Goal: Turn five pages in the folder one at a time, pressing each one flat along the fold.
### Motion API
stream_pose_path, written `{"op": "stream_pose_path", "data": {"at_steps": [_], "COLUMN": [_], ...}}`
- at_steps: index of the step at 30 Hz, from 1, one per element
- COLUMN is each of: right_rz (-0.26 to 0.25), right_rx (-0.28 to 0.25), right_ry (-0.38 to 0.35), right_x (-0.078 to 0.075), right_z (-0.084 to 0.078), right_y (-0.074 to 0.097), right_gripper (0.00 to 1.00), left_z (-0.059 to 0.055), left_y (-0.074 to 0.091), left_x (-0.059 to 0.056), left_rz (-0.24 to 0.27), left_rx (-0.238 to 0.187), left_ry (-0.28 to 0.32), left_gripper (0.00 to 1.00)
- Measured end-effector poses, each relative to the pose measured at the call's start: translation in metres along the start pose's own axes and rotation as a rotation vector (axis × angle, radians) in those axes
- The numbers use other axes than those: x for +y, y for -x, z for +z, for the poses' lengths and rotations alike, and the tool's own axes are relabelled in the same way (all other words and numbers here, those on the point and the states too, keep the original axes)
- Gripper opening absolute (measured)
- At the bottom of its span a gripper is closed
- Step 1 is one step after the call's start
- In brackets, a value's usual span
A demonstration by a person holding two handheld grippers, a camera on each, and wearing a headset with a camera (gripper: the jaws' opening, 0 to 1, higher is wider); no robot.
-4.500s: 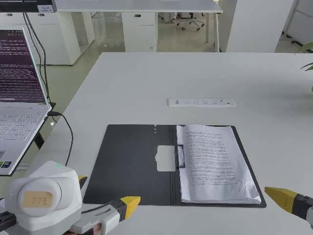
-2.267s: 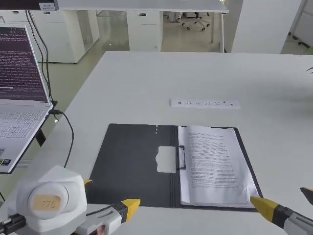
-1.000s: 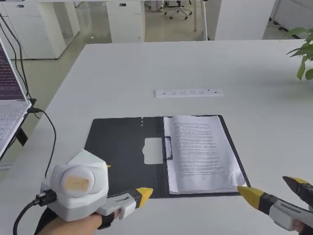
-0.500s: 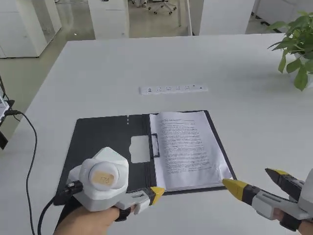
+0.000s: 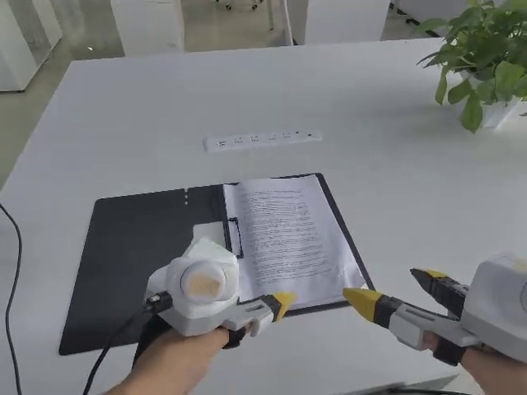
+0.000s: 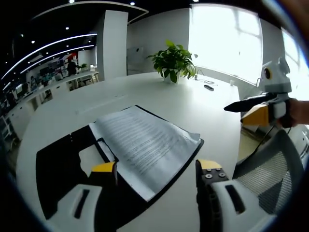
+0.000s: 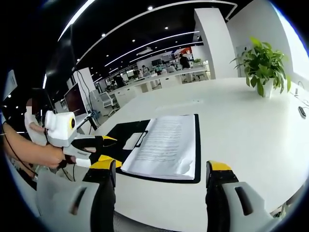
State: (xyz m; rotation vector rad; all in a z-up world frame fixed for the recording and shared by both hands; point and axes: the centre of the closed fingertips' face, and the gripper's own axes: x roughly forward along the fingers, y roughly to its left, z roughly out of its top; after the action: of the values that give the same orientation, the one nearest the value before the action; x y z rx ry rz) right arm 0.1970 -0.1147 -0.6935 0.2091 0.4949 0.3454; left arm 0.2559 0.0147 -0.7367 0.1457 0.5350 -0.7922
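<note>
An open black folder lies on the white table, with a stack of printed pages clipped to its right half. My left gripper stands open at the folder's near edge, with a yellow fingertip just below the pages' bottom edge. My right gripper is open too and hovers beside the pages' near right corner without touching them. In the right gripper view the pages lie ahead of the open jaws, with the left gripper at their left. Nothing is held.
A white power strip lies beyond the folder. A potted plant stands at the table's far right. A black cable runs off the left side. The near table edge is just under both grippers, with a mesh chair beside it.
The head camera has swung right, so the laptop has left the picture. The left gripper has moved right along the folder's near edge to the pages. The right gripper has risen further into view.
</note>
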Motion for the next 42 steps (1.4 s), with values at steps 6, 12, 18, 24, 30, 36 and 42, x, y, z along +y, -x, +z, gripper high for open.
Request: {"op": "stream_pose_path", "data": {"at_steps": [6, 12, 18, 24, 30, 36, 42], "right_rz": [-0.007, -0.009, -0.007, -0.014, -0.018, -0.017, -0.013], "right_rx": [0.0, -0.012, -0.015, -0.014, -0.004, 0.005, 0.002], "right_ry": [-0.011, -0.029, -0.037, -0.051, -0.055, -0.057, -0.064], "right_x": [-0.004, -0.007, -0.009, -0.013, -0.017, -0.02, -0.024], "right_z": [-0.001, -0.001, -0.003, -0.005, -0.008, -0.01, -0.008], "right_y": [0.001, 0.004, 0.005, 0.006, 0.003, -0.003, -0.009], "right_gripper": [0.76, 0.76, 0.75, 0.75, 0.73, 0.72, 0.71], "left_z": [0.004, 0.0, -0.004, -0.005, -0.008, -0.01, -0.014], "left_y": [-0.023, -0.047, -0.068, -0.084, -0.098, -0.108, -0.113], "left_x": [-0.008, -0.014, -0.019, -0.025, -0.031, -0.035, -0.041], "left_rz": [-0.011, -0.014, -0.017, -0.01, -0.014, -0.006, 0.0], "left_rx": [-0.031, -0.029, -0.028, -0.027, -0.018, -0.005, 0.013], "left_ry": [0.001, -0.032, -0.034, -0.031, -0.036, -0.007, -0.02], "left_gripper": [0.64, 0.62, 0.6, 0.59, 0.58, 0.55, 0.53]}}
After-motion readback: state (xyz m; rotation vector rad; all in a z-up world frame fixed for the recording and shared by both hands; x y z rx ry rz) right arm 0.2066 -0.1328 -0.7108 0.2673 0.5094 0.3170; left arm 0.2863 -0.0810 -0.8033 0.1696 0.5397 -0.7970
